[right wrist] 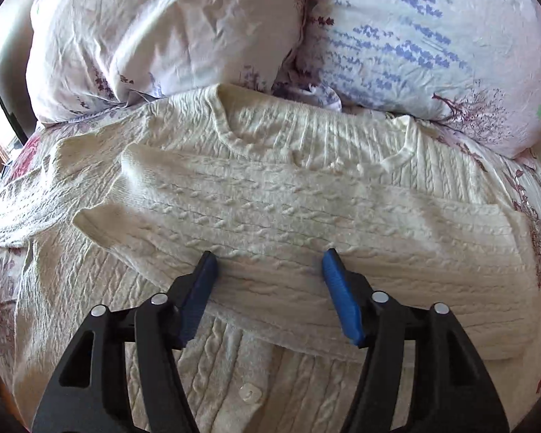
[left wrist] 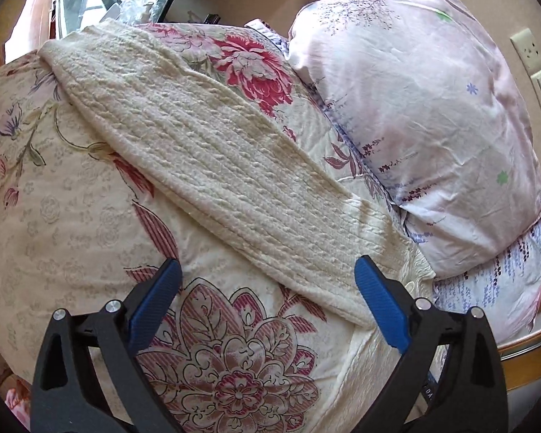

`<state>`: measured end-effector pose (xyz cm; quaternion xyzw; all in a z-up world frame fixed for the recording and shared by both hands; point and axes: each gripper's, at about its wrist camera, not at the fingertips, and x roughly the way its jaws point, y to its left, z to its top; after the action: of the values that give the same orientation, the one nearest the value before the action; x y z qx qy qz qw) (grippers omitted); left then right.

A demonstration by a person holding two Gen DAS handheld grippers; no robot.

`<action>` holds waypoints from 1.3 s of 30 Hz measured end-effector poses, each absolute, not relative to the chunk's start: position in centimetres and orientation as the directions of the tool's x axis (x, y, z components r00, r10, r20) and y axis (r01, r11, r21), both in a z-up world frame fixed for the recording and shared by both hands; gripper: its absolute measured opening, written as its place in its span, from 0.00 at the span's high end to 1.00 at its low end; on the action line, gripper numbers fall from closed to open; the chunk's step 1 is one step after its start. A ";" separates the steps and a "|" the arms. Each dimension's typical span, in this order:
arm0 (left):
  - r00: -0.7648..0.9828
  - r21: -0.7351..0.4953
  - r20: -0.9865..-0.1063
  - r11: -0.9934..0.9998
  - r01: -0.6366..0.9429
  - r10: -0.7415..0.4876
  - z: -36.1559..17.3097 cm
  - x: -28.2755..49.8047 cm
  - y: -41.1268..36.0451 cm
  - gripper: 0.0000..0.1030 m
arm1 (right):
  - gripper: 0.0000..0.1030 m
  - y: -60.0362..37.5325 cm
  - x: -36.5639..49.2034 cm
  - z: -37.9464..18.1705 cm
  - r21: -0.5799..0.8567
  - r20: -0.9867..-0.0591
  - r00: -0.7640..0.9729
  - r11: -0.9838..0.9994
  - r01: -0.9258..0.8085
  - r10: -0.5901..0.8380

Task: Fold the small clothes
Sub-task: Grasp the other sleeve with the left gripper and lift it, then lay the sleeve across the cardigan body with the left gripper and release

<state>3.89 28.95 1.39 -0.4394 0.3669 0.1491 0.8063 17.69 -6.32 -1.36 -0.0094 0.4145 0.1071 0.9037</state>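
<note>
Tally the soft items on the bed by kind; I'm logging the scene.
Cream cable-knit sweater: 1
Pillows: 2, a pink one and a blue-flowered one
Floral bedspread: 1
Total: 4

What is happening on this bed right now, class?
A person with a tool in each hand is folding a cream cable-knit cardigan laid on a floral bedspread below two pillows. One sleeve is already folded across the chest. The right tool hovers open just above that sleeve. The left tool is open over the other sleeve, which lies stretched out on the bedspread, not yet folded.
</note>
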 end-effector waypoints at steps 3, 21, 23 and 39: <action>0.691 -0.620 -0.716 0.542 -0.567 -0.097 1.3 4.2 29.2 0.17 | 0.25 -7.9 16.6 -1.1 0.182 -0.736 0.629 0.968 -0.172 0.250; 0.761 -0.763 -0.638 0.230 -0.605 -0.114 -1.4 5.9 32.3 0.74 | 0.25 -12.0 13.7 -0.4 0.269 -0.708 0.650 0.956 -0.115 0.277; 0.771 -0.775 -0.627 0.195 -0.601 -0.117 -2.0 6.0 32.8 0.89 | 0.25 -12.4 13.5 -0.2 0.268 -0.701 0.658 0.957 -0.114 0.274; 0.858 -0.686 -0.446 0.713 -0.144 -0.256 10.3 12.6 20.9 0.92 | 0.16 -18.9 10.5 0.2 0.303 -0.689 0.697 0.953 0.028 0.199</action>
<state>12.65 20.86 10.28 -0.3772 0.2649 -0.0315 0.8869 10.46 -18.88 0.19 0.1466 0.3867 0.0472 0.9093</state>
